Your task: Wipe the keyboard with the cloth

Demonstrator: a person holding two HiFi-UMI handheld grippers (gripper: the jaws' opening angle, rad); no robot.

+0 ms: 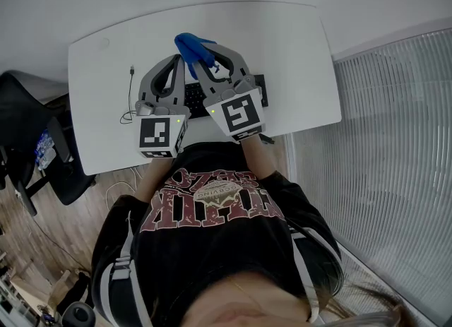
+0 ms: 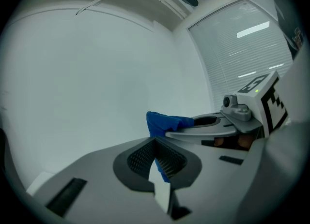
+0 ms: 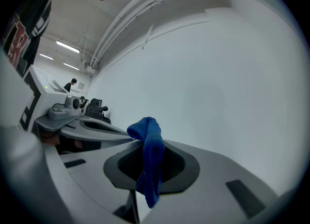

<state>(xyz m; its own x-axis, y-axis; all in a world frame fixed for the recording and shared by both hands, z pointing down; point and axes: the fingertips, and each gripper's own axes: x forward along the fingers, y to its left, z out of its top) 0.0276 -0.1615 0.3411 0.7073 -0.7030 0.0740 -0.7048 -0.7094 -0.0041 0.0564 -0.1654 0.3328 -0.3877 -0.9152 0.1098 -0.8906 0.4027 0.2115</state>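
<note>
At my far left a black office chair (image 1: 32, 135) stands on the floor beside the white desk (image 1: 296, 50), and a thin dark cable (image 1: 131, 96) lies curled near the desk's left edge. Next comes my left claw (image 2: 156, 143), clenched with its ribbed pads pressed together at the tips and nothing gripped between them; only a sliver of white and a strip of blue show through the slit lower down. Just to its right is the blue cloth (image 3: 147, 160), bunched into a thick fold, its top poking up above the pads and its loose end hanging below them. My right claw (image 3: 145, 143) is clamped on that fold, so the cloth sits right at its tips, close beside my left claw's tips in the head view. The black keyboard (image 1: 193, 98) lies on the desk underneath both claws, mostly covered by them, with a dark strip showing between them and another at my right claw's side. The cloth hangs out past the keyboard's far edge, over bare desk.
</note>
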